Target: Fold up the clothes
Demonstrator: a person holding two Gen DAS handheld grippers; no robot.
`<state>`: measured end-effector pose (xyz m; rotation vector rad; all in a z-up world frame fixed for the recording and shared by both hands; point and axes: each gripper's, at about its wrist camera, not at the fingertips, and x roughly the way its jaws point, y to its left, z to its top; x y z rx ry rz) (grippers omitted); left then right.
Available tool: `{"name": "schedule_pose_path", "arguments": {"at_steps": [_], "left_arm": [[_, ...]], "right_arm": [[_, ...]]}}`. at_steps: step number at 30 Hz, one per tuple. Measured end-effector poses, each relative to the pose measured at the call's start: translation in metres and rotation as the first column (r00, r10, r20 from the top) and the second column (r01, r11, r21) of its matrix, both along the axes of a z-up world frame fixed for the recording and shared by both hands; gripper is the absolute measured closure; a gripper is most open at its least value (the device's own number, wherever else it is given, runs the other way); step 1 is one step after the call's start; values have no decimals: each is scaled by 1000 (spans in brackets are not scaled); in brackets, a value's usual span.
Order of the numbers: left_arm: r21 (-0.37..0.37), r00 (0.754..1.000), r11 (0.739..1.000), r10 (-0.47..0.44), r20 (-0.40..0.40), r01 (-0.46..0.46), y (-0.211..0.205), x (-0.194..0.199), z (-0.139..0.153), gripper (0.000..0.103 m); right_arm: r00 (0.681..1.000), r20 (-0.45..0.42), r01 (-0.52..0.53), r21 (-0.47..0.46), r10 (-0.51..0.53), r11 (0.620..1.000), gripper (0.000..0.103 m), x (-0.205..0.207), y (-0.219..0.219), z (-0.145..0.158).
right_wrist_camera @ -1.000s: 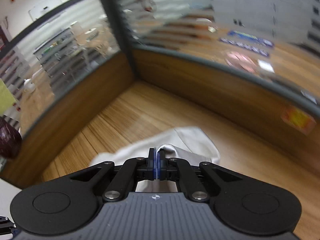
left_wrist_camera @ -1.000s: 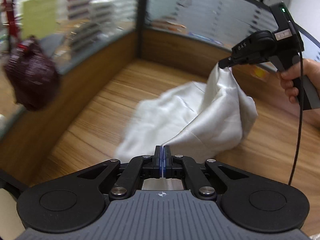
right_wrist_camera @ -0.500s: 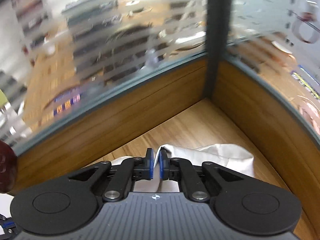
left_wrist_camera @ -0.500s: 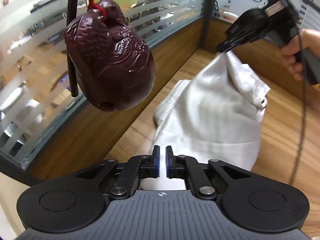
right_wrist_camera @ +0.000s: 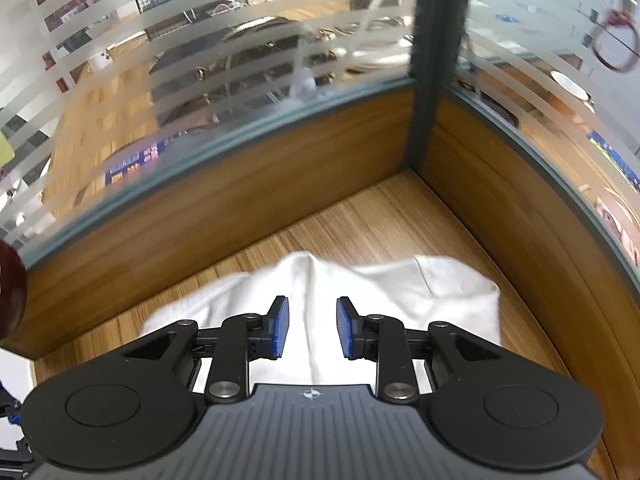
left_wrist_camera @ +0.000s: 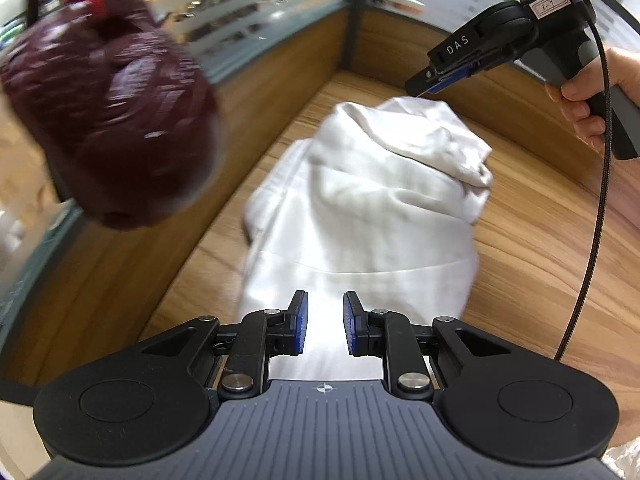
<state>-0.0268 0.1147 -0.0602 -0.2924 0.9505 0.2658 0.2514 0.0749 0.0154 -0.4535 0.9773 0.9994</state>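
Left wrist view: I see the cloth (left_wrist_camera: 360,216), white, lying on the surface (left_wrist_camera: 540,248) in a loose, rumpled heap that runs lengthwise away from my left tool (left_wrist_camera: 324,322) toward the corner of the partition (left_wrist_camera: 352,12). Its near end sits right under that tool; its far end is bunched into a raised fold just below my right tool (left_wrist_camera: 420,88). The left tool stands open, blue pads apart, holding nothing. In the right wrist view the right tool (right_wrist_camera: 308,326) is open too, with nothing between its pads, and the cloth (right_wrist_camera: 400,292) spreads directly below and ahead of it.

So each tool hovers over one end of the long axis, left at the near hem, right at the far bunch. I judge the heap is not a tidy fold as it lies; whether it is part-folded or just dropped I cannot tell.

Around it: the wood-and-glass partition walls close on the left and beyond the far end. A dark red ornament (left_wrist_camera: 108,120) hangs at upper left in the left view, near my left tool's sweep, and the right tool's cable (left_wrist_camera: 596,216) dangles over the surface on the right. A hand (left_wrist_camera: 588,96) grips the right tool's handle.
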Motion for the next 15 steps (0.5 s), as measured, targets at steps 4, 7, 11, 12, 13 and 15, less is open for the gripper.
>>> {"name": "schedule_pose_path", "arguments": {"at_steps": [4,7,11,12,13,15], "left_arm": [[-8,997,997,-74,-8,74,-18,12,-6,81],[-14,991,991,-130,-14,130,-32,20,-10,81],[-17,980,981,-196,-34,195,-52,34,-21,80],[-17,978,979,-203,-38,203,-55,37,-23,79],[-15,977,977,-211,-44,210,-58,41,-27,79],[-6,975,977,-213,-58,213,-63,45,-33,77]], "right_arm": [[1000,-2,21,-27,-21,999,71,-6,-27,-8],[1000,-7,24,-59,-25,998,70,-5,-44,-20],[1000,-4,18,-96,-18,995,70,-8,-63,-33],[1000,-6,17,-102,-18,995,70,-9,-66,-36],[1000,-9,17,-110,-18,994,70,-10,-71,-41],[1000,-9,12,-118,-13,993,70,-13,-77,-46]]}}
